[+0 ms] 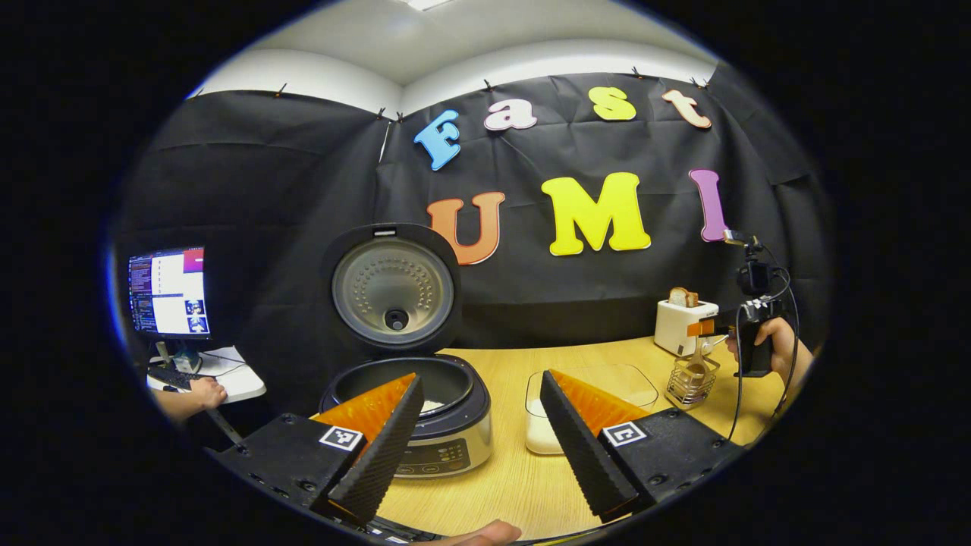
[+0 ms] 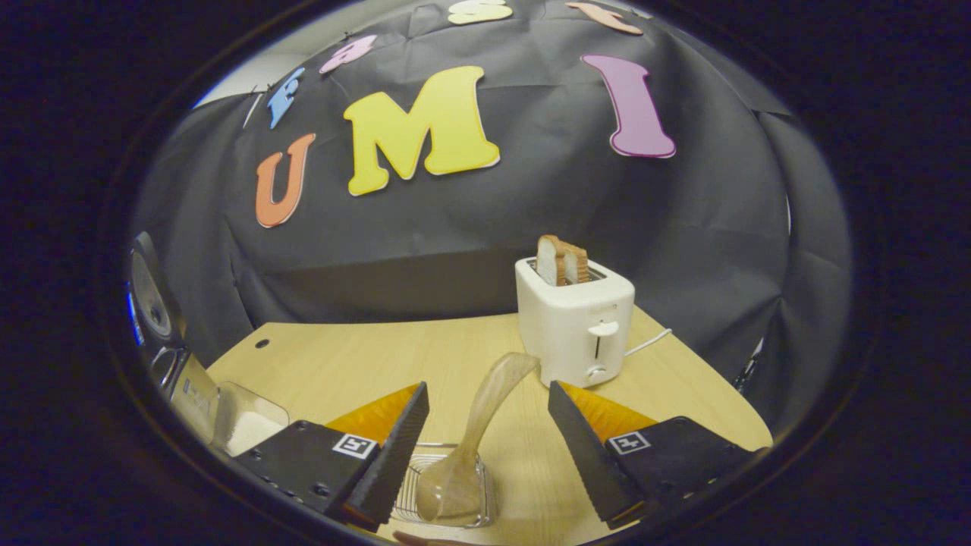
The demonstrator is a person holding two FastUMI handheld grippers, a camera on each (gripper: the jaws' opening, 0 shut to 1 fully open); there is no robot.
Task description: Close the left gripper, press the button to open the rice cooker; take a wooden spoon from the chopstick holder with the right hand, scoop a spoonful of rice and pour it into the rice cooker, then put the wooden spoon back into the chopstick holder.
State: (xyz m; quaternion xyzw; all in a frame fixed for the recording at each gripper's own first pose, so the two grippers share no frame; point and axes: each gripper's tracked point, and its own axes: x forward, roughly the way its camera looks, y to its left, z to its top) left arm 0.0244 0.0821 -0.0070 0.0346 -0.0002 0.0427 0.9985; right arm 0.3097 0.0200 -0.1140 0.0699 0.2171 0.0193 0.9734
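The rice cooker (image 1: 425, 413) stands with its lid (image 1: 394, 292) raised, a little white rice showing in the pot. My left gripper (image 1: 478, 455) is open just in front of it, nothing between its fingers. A clear container of rice (image 1: 607, 379) sits right of the cooker. In the right gripper view my right gripper (image 2: 485, 455) is open above the wire chopstick holder (image 2: 425, 485). The wooden spoon (image 2: 493, 402) stands in the holder, bowl down, its handle rising between the fingers without touching them. The holder (image 1: 692, 379) and right gripper (image 1: 713, 327) also appear far right in the left gripper view.
A white toaster (image 2: 576, 318) with a bread slice stands just behind the holder, its cord trailing right. The rice container (image 2: 246, 425) and cooker (image 2: 163, 334) lie at the left edge. A monitor (image 1: 168, 292) and a person's hand (image 1: 201, 393) are beyond the table's left end.
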